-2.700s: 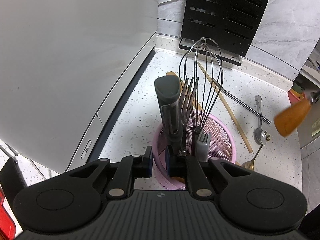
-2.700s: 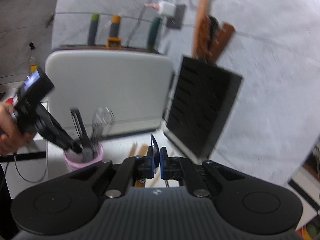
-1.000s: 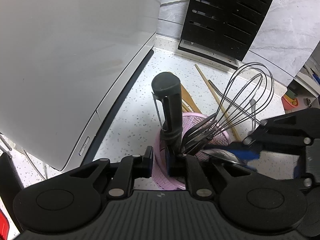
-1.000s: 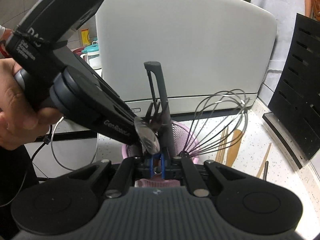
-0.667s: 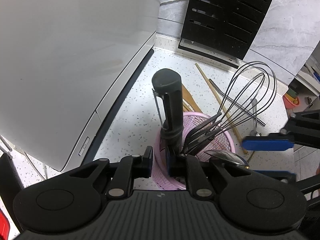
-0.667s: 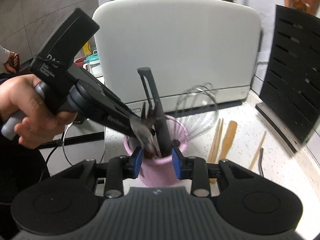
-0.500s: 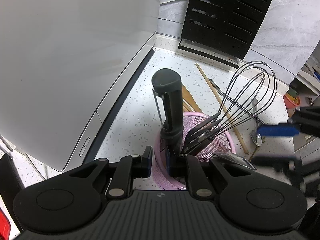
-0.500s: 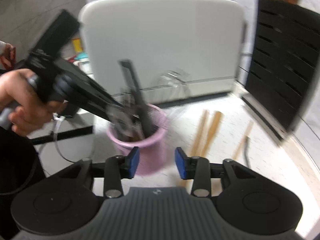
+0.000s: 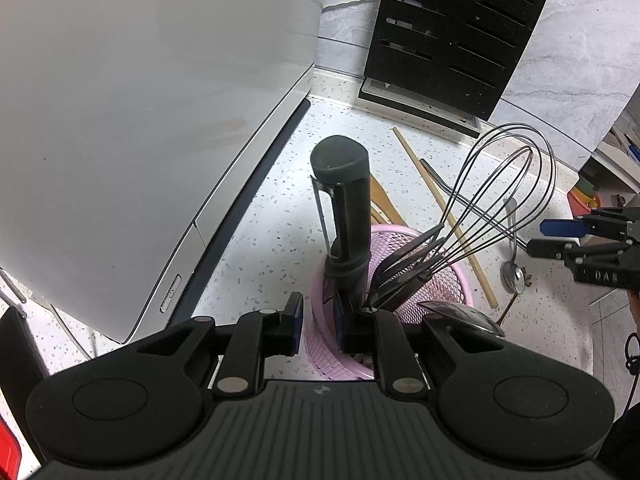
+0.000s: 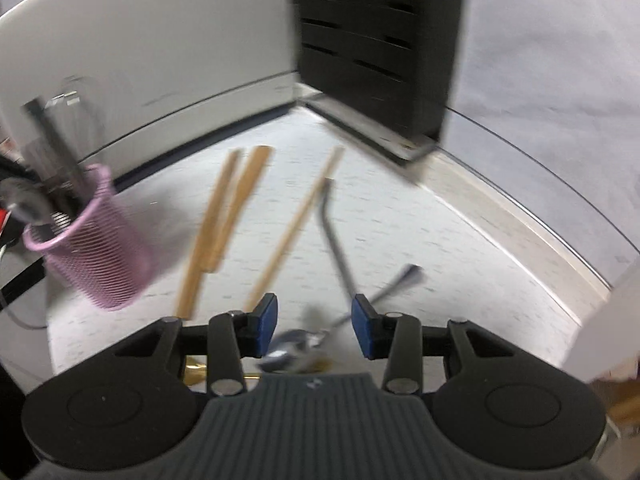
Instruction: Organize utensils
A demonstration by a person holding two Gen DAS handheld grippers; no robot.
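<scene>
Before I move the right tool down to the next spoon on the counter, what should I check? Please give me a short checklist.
1. Right tool open, nothing between its pads: ok.
2. Silver spoon lies on the counter just under the right tool: ok.
3. Left tool grips the rim of the pink cup: ok.
4. Free room in the pink cup beside the whisk: cannot tell.
5. Right wrist view sharp enough for aiming: not ok, blurred.
</scene>
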